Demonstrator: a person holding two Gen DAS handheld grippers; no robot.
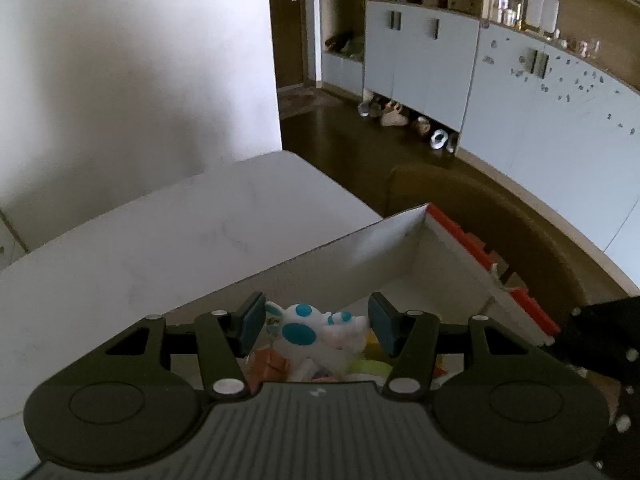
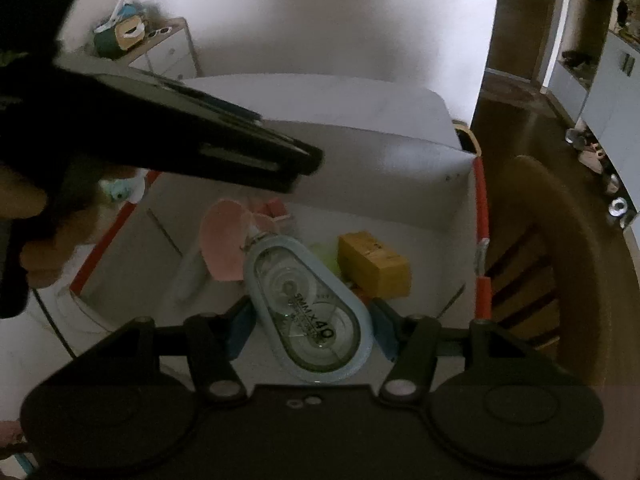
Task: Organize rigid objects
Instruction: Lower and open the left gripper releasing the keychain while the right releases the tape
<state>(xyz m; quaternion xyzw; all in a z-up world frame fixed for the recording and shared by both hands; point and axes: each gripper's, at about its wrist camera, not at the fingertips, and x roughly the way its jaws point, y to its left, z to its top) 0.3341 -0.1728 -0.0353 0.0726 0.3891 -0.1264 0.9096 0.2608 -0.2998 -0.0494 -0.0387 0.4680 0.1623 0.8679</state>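
My left gripper [image 1: 318, 328] is shut on a white toy figure with blue spots [image 1: 298, 332], held over the open white box with red edges [image 1: 360, 256]. My right gripper [image 2: 310, 328] is shut on a pale blue correction tape dispenser [image 2: 308, 300], also above the box [image 2: 360, 160]. A yellow carton [image 2: 374, 264], a pink flat piece [image 2: 224, 240] and other small items lie inside. In the right wrist view, the left gripper [image 2: 304, 168] reaches in from the upper left, blurred, with its toy hidden.
The box stands on a white table [image 1: 160, 240] against a white wall. A wooden chair [image 2: 560, 260] is tight against the box's right side. A small pale blue object [image 2: 120, 192] shows at the box's left rim. Grey cabinets and shoes lie beyond.
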